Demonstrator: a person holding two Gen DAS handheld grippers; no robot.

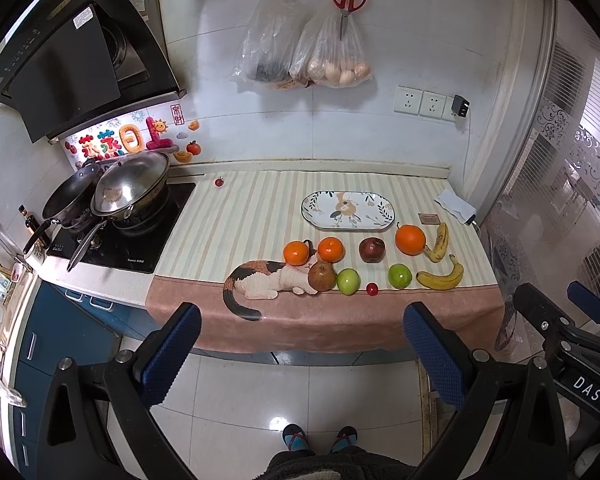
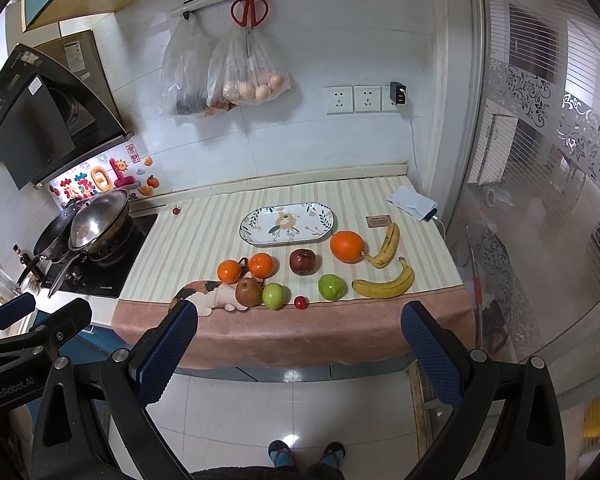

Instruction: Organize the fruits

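Observation:
An oval patterned plate (image 1: 347,210) (image 2: 287,223) lies bare on the striped cloth. In front of it sit two small oranges (image 1: 297,253) (image 2: 261,265), a dark red apple (image 1: 372,249) (image 2: 302,261), a large orange (image 1: 410,239) (image 2: 347,246), two bananas (image 1: 441,278) (image 2: 386,286), two green apples (image 1: 399,276) (image 2: 331,286), a brownish apple (image 1: 322,276) (image 2: 248,291) and a cherry tomato (image 1: 372,289) (image 2: 301,302). My left gripper (image 1: 300,344) and right gripper (image 2: 298,344) both hang open over the floor, short of the counter's front edge, holding nothing.
A stove (image 1: 120,236) with two pans (image 1: 134,186) stands to the left. Bags (image 1: 304,48) and scissors (image 1: 348,0) hang on the wall. A phone under a tissue (image 1: 456,206) and a small card (image 1: 428,219) lie at the right rear. A person's feet (image 1: 320,438) stand below.

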